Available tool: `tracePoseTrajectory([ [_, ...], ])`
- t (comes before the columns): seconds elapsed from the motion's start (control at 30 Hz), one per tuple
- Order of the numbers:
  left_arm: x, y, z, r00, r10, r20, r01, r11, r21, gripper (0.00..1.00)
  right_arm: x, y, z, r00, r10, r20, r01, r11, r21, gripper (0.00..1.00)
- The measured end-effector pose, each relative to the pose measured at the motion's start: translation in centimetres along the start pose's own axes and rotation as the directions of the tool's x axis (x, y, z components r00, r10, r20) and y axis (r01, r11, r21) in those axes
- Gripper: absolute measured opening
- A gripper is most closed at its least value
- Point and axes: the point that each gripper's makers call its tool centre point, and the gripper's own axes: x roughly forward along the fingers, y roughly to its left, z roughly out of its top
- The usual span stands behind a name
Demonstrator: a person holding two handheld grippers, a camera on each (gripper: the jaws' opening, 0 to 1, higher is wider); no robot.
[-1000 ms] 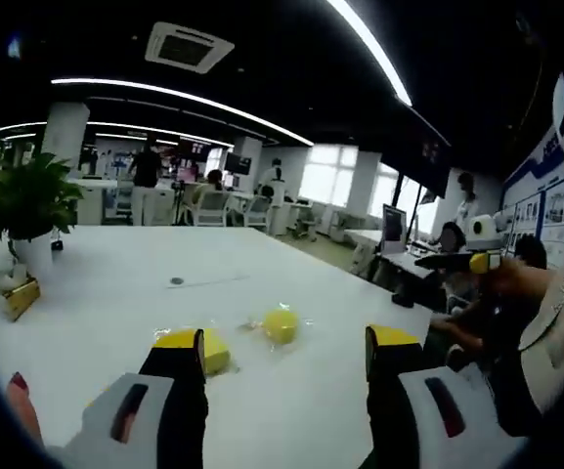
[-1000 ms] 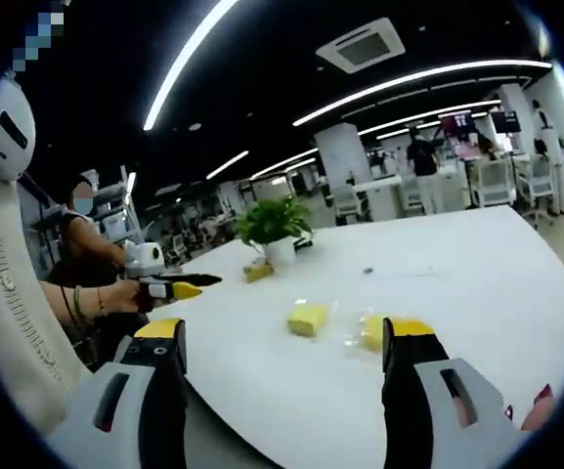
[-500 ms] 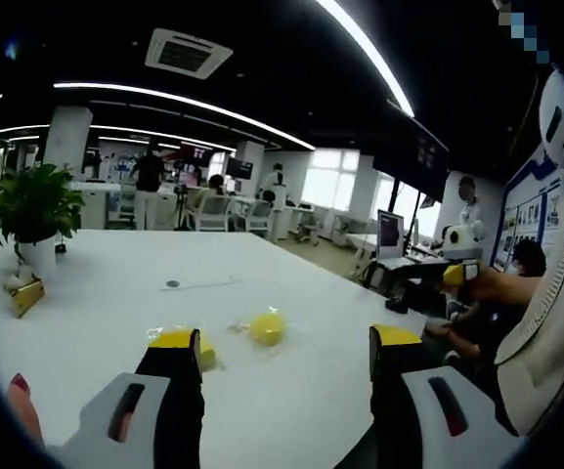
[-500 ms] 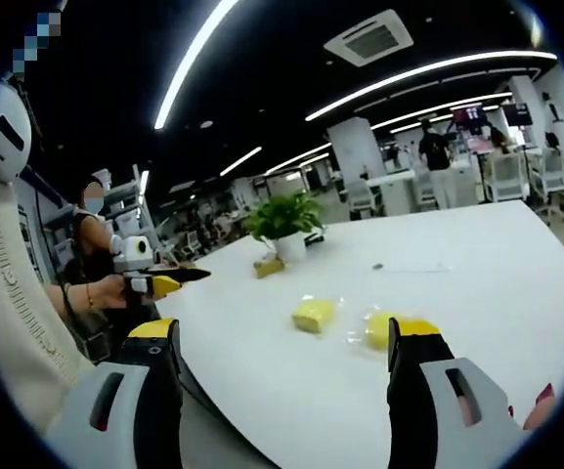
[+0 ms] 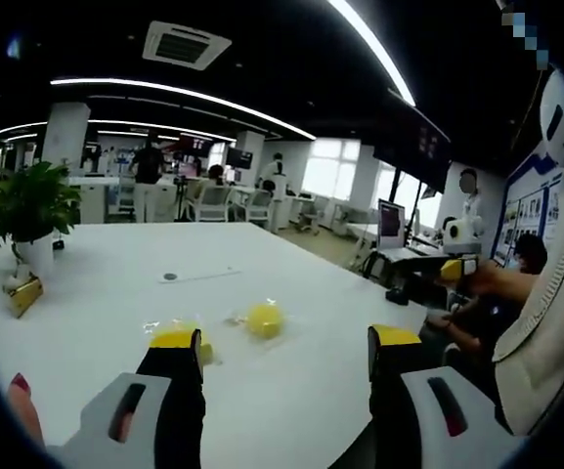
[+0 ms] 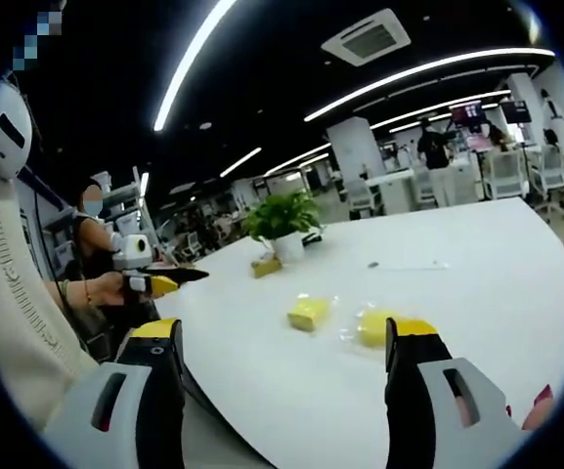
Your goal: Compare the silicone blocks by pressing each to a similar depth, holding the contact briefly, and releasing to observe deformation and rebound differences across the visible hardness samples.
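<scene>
Hovering well above the white table (image 5: pixel 86 293) with jaws spread wide and empty, the left gripper (image 5: pixel 286 366) and right gripper (image 6: pixel 286 357) have not yet touched the two yellow blocks (image 5: pixel 264 319) (image 6: pixel 308 313) lying side by side mid-table, so the approach is apparently in hand, calling next for lowering onto one block.

2 silicone blocks (image 6: pixel 308 313) (image 6: pixel 372 328) sit side by side on the table (image 6: pixel 477 283), near its edge. A potted plant (image 6: pixel 283 221) stands further back, with a small box (image 5: pixel 22 295) just beside it.
</scene>
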Motion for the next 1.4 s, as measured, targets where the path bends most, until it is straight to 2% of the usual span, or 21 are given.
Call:
tracePoseTrajectory([
  [0.07, 0.3, 0.0, -0.1, 1.000, -0.003, -0.009, 0.002, 1.000, -0.010, 0.68, 0.0, -0.2, -0.3, 1.000, -0.002, -0.013, 0.002, 1.000, -0.001, 0.79],
  [0.23, 1.1, -0.1, 0.5, 0.999, -0.017, 0.030, 0.021, 0.992, -0.121, 0.68, -0.1, -0.9, -0.4, 1.000, -0.009, -0.015, 0.009, 1.000, 0.010, 0.77],
  [0.3, 1.4, 0.2, 0.6, 0.999, -0.011, 0.036, 0.016, 0.991, -0.134, 0.67, -0.2, -1.2, -0.4, 1.000, -0.012, -0.008, 0.012, 1.000, 0.019, 0.77],
  [0.47, 2.6, 0.6, 0.3, 1.000, -0.006, 0.022, 0.010, 0.982, -0.189, 0.64, -0.1, -1.8, -0.5, 1.000, -0.018, -0.008, 0.019, 1.000, 0.025, 0.77],
  [0.63, 4.0, 0.7, 0.0, 1.000, -0.012, 0.008, 0.013, 0.976, -0.216, 0.66, 0.0, -2.3, -0.4, 1.000, -0.025, -0.002, 0.025, 0.999, 0.034, 0.77],
  [0.83, 6.1, 0.5, -0.3, 0.999, -0.047, -0.022, 0.040, 0.969, -0.243, 0.68, 0.1, -3.2, -0.4, 0.999, -0.037, -0.006, 0.037, 0.998, 0.042, 0.77],
  [1.03, 8.6, 0.9, -0.9, 0.997, -0.067, -0.042, 0.050, 0.943, -0.329, 0.67, 0.2, -4.1, -0.5, 0.999, -0.045, -0.010, 0.046, 0.998, 0.050, 0.76],
  [1.23, 11.6, 1.4, -1.4, 0.994, -0.087, -0.060, 0.059, 0.926, -0.373, 0.66, 0.5, -4.7, -1.0, 0.998, -0.053, -0.018, 0.054, 0.996, 0.071, 0.76],
  [1.4, 13.7, 2.3, -2.0, 0.994, -0.076, -0.080, 0.038, 0.916, -0.400, 0.67, 0.6, -5.2, -1.6, 0.998, -0.055, -0.029, 0.058, 0.995, 0.084, 0.76],
])
